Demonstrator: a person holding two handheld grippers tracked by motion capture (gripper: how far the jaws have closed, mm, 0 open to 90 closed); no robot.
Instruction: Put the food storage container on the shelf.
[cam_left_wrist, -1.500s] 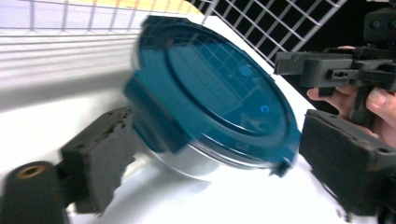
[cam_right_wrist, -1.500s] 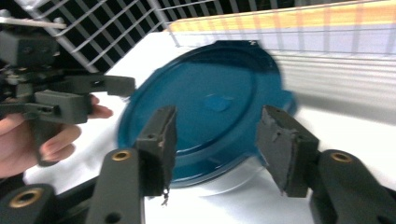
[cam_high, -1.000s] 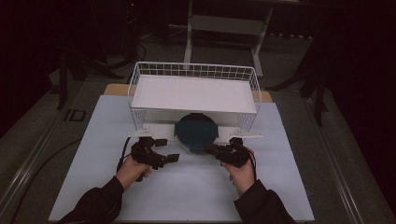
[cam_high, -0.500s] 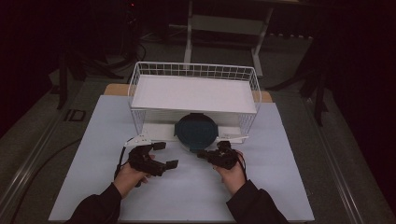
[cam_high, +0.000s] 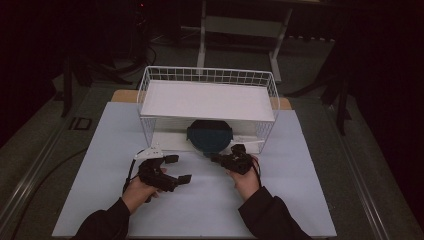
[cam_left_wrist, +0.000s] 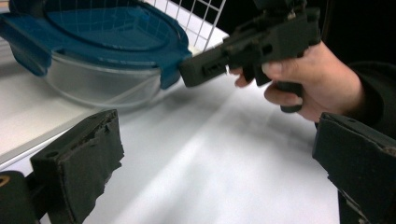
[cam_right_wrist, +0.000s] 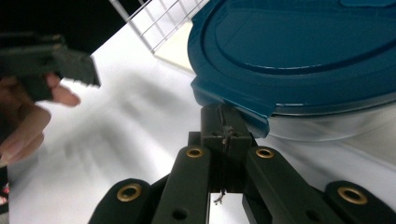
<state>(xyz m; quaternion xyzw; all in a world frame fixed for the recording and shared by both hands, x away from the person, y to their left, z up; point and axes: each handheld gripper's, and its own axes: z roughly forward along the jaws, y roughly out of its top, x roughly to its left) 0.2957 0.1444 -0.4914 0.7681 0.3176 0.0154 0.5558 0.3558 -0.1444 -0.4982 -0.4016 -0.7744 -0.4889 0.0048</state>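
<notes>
Blue-lidded container (cam_high: 209, 138): sat under wire rack (cam_high: 207, 99). My right gripper (cam_right_wrist: 225, 122) had just closed empty at its lid tab (cam_right_wrist: 236, 108); left gripper (cam_high: 177, 169) gaped wide. Step: unlatching, I judged; next, lever upward.

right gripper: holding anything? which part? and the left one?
The right gripper is shut with nothing between its pads; its tips sit just under a clip tab of the blue lid of the clear container. The left gripper is open, holding nothing.
</notes>
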